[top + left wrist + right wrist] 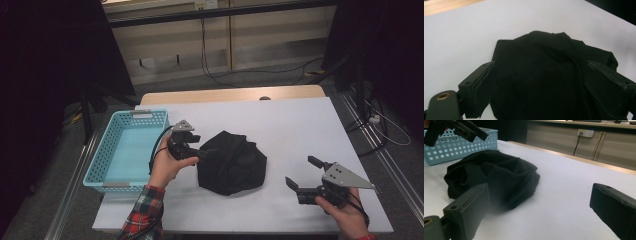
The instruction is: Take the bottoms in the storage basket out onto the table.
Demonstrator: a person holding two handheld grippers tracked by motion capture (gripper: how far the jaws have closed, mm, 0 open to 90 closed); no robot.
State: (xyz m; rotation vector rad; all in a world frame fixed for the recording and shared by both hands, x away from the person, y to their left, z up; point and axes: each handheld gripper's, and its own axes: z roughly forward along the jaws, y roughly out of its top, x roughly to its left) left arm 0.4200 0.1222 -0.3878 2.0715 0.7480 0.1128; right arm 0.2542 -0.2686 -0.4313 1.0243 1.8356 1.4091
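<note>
Plaid sleeve, black grippers

Red plaid sleeve (145,212); left gripper (200,154) and right gripper (302,172) matte black, grey triangle plates, black cables.

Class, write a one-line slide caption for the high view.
Two open grippers flank a crumpled black cloth beside a blue basket.

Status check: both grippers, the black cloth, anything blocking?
Left gripper open, jaws at the black cloth, no grip. Right gripper open, off to the side over bare table. Cloth bunched beside the blue basket. Nothing in the way.
</note>
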